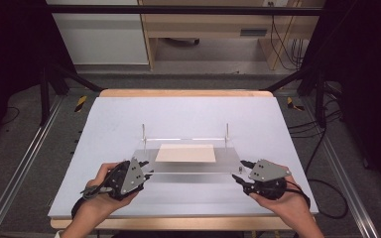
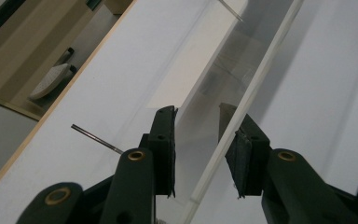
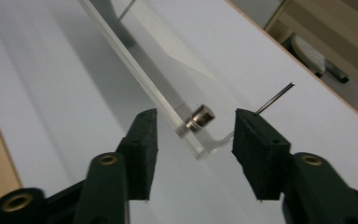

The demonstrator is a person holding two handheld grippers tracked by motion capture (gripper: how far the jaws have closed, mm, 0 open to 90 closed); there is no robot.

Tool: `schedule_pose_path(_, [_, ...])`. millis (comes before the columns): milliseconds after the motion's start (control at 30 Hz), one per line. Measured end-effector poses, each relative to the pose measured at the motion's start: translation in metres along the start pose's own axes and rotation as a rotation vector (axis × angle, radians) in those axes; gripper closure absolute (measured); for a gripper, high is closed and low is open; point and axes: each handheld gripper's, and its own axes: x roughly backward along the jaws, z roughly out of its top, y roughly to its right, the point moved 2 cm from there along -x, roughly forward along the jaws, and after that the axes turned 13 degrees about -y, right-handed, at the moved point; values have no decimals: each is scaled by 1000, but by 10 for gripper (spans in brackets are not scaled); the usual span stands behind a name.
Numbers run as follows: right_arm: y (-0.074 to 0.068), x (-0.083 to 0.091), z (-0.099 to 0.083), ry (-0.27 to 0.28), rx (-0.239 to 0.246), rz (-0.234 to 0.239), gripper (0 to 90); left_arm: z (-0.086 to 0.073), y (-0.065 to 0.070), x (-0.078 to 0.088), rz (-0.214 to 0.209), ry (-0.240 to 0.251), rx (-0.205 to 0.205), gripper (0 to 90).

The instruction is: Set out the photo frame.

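Gripping nothing, the left claw sits at the near left corner of a clear plate, jaws apart on either side of its edge; in the left gripper view the plate runs up between the jaws, and whether a pad touches it cannot be told. A thin pin stands just beside that corner. On the plate's middle lies a tan sheet, with two pins rising at its far corners. Over on the right, the right claw gapes wide around the near right corner, clear of both pads, where a small metal stud shows. All rests on the white surface. No readable writing anywhere.
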Motion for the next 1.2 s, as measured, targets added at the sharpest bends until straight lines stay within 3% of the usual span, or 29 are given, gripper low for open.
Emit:
schedule_pose_path(133, [10,-1,0,34,-35,-12,611,3,-7,2,-4,9,14,657])
schedule_pose_path(367, [22,-3,13,77,-27,-27,605,11,-24,4,-46,29,55,668])
schedule_pose_path(800, [30,-6,27,49,-46,-2,615,16,-35,5,-68,28,76,665])
schedule_pose_path(1200, [57,-6,45,106,-129,37,597,32,-74,3,-113,66,144,605])
